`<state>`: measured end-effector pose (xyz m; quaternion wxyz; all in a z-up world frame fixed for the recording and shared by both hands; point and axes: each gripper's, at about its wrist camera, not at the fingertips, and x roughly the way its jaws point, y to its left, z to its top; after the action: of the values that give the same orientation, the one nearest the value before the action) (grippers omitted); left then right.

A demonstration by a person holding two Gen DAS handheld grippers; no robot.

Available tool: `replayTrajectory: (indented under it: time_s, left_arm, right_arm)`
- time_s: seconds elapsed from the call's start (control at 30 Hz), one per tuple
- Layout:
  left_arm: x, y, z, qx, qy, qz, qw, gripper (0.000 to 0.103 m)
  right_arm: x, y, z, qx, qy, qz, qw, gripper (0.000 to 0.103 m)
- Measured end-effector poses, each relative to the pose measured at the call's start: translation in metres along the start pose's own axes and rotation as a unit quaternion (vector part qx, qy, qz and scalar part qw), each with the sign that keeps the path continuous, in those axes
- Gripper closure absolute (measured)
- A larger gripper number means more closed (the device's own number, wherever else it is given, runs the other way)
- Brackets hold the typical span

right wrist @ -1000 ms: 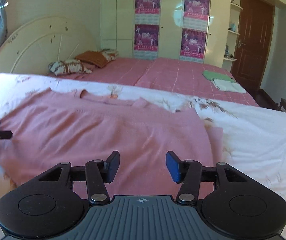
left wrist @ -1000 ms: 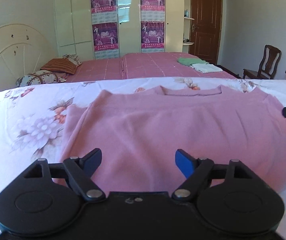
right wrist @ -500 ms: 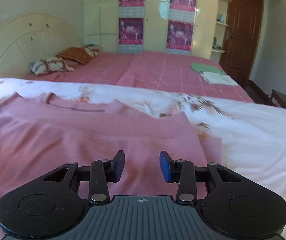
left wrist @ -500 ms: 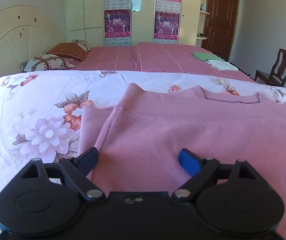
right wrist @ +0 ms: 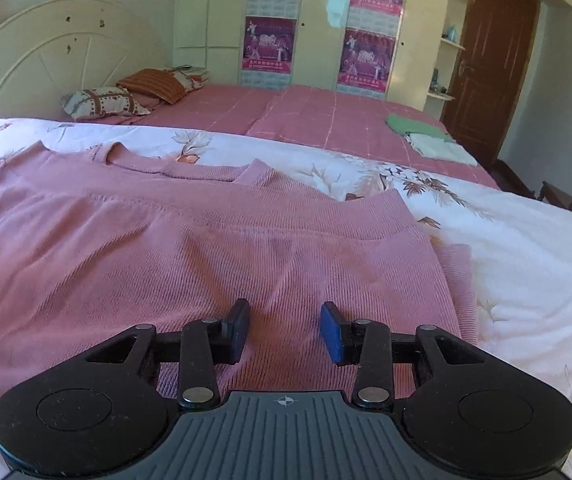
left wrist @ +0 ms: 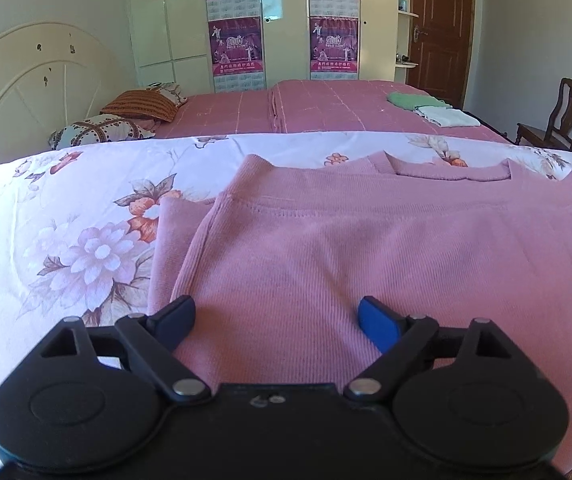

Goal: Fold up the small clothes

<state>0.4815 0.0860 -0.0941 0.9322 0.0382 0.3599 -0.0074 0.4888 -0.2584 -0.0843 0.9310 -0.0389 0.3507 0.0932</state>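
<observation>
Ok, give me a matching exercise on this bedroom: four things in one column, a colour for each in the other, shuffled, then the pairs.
Things:
1. sweater
2. top folded cloth on the far bed
3. door
4. left gripper right-hand fingertip

Colours:
A. blue
B. brown
C. pink
D. green

Pairs: 1-C, 2-D, 3-B, 4-A

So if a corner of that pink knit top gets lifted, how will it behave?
The pink knit top will probably drape and sag rather than hold shape: it already lies limp with soft wrinkles on the floral sheet. Its ribbed knit likely grips well, not slippery. The tucked sleeves may slide loose when pulled.
</observation>
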Motion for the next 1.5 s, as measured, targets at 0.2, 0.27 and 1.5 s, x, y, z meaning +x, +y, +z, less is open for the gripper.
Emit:
replayTrajectory:
  time_s: [0.2, 0.27, 1.5]
  left_arm:
    - [0.002, 0.002, -0.003, 0.007, -0.005, -0.007, 0.9999, 0.013]
    - [0.002, 0.003, -0.004, 0.012, -0.007, -0.011, 0.9998, 0.013]
    - [-0.067, 0.081, -0.087, -0.425, -0.042, -0.162, 0.8896, 0.001]
  right_arm:
    - [-0.032, 0.018, -0.003, 0.030, -0.025, 0.027, 0.999, 0.064]
    - [-0.021, 0.038, -0.013, -0.010, 0.017, 0.021, 1.000, 0.064]
    - [-0.125, 0.085, -0.025, 0.064, -0.034, 0.034, 0.997, 0.055]
